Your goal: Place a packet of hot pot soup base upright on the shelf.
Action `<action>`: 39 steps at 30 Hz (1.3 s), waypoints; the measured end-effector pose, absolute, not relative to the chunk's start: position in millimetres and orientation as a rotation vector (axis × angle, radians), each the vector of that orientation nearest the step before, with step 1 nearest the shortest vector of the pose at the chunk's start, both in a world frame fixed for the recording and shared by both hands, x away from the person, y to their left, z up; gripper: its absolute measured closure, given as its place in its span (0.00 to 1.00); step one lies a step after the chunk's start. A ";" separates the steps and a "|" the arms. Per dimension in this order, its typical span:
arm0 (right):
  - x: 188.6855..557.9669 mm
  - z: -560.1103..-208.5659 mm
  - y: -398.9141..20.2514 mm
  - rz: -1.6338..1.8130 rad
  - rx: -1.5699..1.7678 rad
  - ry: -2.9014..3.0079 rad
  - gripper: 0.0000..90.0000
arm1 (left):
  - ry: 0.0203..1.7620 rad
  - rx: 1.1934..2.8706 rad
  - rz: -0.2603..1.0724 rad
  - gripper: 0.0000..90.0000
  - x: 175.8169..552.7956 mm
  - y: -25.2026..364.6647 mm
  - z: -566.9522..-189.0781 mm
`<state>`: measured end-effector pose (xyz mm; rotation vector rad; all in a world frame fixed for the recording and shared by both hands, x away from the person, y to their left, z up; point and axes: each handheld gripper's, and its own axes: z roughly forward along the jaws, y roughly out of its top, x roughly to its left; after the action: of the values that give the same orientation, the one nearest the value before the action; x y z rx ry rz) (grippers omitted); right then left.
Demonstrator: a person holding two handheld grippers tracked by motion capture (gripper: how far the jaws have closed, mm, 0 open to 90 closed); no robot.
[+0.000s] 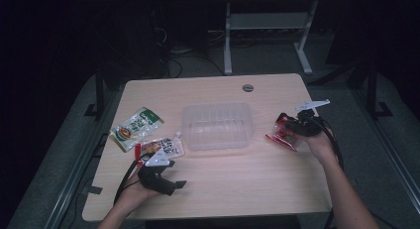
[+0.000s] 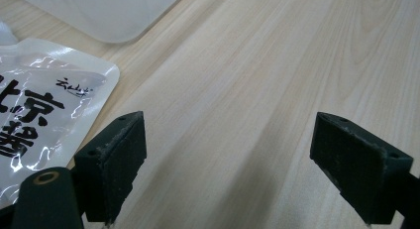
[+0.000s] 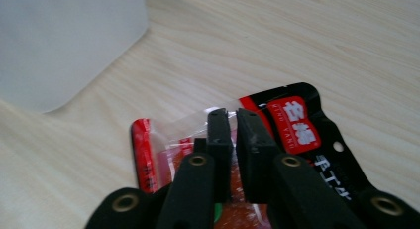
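The right gripper [image 3: 233, 115] has its jaws pressed together on the top edge of a red snack packet [image 3: 292, 127], held just right of the clear plastic tub [image 1: 217, 126]. This looks like the pick-up step of packing; next the packet must be lifted over the tub's rim and let go. The left gripper [image 2: 228, 154] rests with jaws spread and empty beside a white sauce pouch [image 2: 44, 115]. Count: one tub, three packets, including a green one [image 1: 136, 127], on the table [image 1: 247, 184].
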<state>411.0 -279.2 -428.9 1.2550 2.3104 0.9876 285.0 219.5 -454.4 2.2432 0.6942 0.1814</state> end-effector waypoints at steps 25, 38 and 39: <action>417.6 -452.2 -288.1 0.908 1.208 2.422 1.00 | 0.672 2.263 0.170 0.15 282.7 216.3 -456.8; 402.6 -450.7 -266.1 0.929 1.060 2.536 1.00 | 0.665 2.254 0.163 0.15 279.3 215.2 -455.8; 401.0 -450.2 -264.1 0.929 1.062 2.546 1.00 | 0.666 2.252 0.162 0.15 279.2 215.1 -455.7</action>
<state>401.0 -264.1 -450.2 1.0618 2.5464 0.9286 279.2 215.1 -455.7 2.2522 0.6655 0.1619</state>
